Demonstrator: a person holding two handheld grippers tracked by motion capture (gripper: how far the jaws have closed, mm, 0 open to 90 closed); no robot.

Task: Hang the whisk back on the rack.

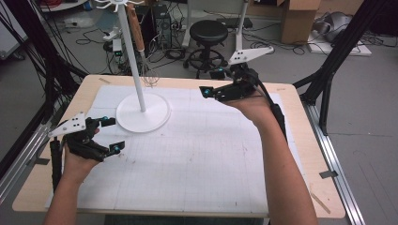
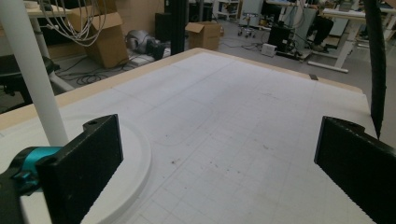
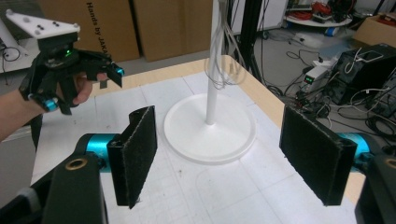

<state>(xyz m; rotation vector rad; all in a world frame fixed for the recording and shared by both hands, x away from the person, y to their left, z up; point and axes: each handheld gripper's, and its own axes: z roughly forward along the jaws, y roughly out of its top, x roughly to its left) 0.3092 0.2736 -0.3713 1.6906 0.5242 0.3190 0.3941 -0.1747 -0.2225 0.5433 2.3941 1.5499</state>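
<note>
A whisk (image 1: 146, 70) already hangs on the white stand (image 1: 142, 112) at the table's (image 1: 291, 140) far left. Both hand-held grippers, left (image 1: 110, 135) and right (image 1: 212, 83), are open and empty, so little seems left.

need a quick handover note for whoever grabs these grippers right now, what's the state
Left gripper: open, nothing between the jaws, low over the mat near the stand's base.
Right gripper: open, nothing between the jaws, held above the far side of the table, pointing toward the stand.
White stand: upright on the mat's far left; a whisk with a wooden handle hangs from its top hooks.
Done: neither gripper holds anything.
Left: judging by where the right gripper points, the whisk or stand is probably next.
</note>
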